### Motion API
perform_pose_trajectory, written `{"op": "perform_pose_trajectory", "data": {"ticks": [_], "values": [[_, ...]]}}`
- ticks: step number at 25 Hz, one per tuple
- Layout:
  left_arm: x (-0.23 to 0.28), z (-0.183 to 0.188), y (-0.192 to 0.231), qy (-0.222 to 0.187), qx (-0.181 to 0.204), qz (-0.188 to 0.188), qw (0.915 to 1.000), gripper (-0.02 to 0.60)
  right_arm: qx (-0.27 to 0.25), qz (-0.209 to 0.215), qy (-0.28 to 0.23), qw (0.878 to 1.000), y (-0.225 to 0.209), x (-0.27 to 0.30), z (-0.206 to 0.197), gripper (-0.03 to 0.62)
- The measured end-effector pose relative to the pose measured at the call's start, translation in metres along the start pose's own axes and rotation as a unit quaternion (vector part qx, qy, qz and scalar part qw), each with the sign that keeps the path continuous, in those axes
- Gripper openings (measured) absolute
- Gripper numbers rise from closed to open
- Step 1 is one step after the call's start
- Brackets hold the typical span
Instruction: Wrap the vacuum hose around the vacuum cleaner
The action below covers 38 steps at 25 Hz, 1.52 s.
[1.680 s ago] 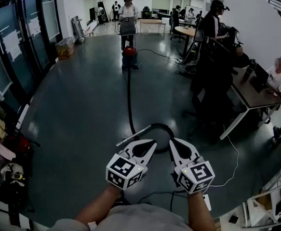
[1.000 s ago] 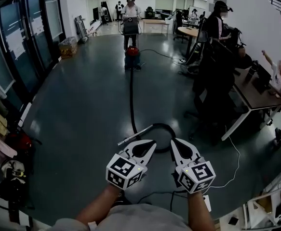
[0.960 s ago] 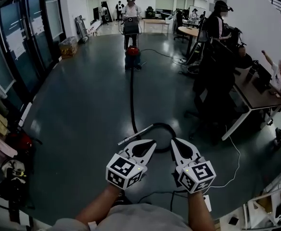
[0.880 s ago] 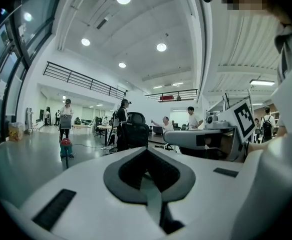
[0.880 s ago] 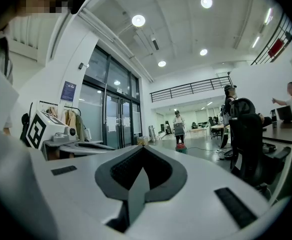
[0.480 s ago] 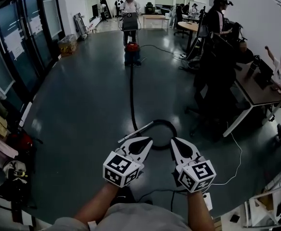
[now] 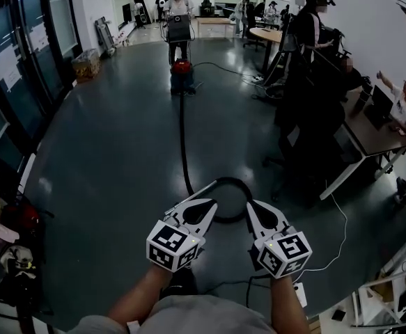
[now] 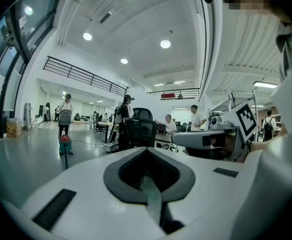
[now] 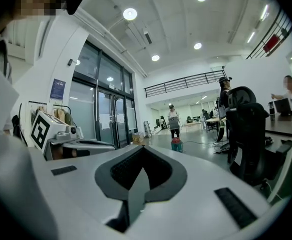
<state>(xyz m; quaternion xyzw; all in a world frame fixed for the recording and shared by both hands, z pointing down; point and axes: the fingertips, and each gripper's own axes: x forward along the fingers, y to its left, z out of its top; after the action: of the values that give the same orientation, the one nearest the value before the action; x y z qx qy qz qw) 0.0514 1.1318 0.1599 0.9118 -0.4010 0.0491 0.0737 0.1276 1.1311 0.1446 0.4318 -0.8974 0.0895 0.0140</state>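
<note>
Left claw: our left gripper (image 7: 204, 207) has its jaws pressed together with nothing between them, held low in front of us.
Right claw: our right gripper (image 7: 253, 209) is likewise closed on nothing, just beside the left one.
Hose: the vacuum hose (image 7: 183, 138) lies on the floor (image 7: 112, 158) in a long straight run, then curls into a loop just beyond our jaw tips. It ends in a metal wand (image 7: 192, 195) near the left gripper.
Vacuum cleaner: the red vacuum cleaner (image 7: 182, 75) stands well away from us at the far end of the hose.
Step in hand: we judge we are closing on the loose end; no wrapping has begun.
Doing it well: we should open one claw over the wand, grip it where tube meets hose, and gather slack with the other claw as we walk toward the machine. That way the hose does not drag or kink.
Around us: a person (image 7: 178, 9) stands right behind the cleaner, a desk (image 7: 370, 134) and an office chair (image 7: 307, 127) are to the right, and a cardboard box (image 7: 86, 65) sits by the glass doors.
In the way: a white cable (image 7: 336, 218) trails on the floor near our right side and could snag. The person behind the cleaner may crowd us when we circle it.
</note>
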Motion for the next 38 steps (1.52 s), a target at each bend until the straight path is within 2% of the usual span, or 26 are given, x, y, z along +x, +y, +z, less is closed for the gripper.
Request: {"op": "perform_pose_trajectory", "data": {"ticks": [7,13,20,30,38], "values": [[0.041,0.004,0.086,0.012,0.002,-0.012,0.9999,0.008,-0.004,-0.018,0.012,1.0,-0.026,0.087,0.007,0.006],[0.059,0.015,0.166,0.017,0.003,-0.036,0.9992,0.008,-0.006,-0.039,0.021,0.999,-0.029,0.169,0.021,0.006],[0.083,0.027,0.233,0.021,0.011,-0.064,0.9977,0.008,-0.009,-0.063,0.036,0.997,-0.037,0.235,0.026,0.006],[0.1,0.016,0.273,0.029,0.003,-0.076,0.9967,0.008,-0.007,-0.08,0.063,0.995,-0.053,0.274,0.017,0.006],[0.125,-0.004,0.292,0.046,-0.013,-0.054,0.9974,0.008,-0.001,-0.057,0.083,0.995,-0.075,0.299,0.002,0.006]]}}
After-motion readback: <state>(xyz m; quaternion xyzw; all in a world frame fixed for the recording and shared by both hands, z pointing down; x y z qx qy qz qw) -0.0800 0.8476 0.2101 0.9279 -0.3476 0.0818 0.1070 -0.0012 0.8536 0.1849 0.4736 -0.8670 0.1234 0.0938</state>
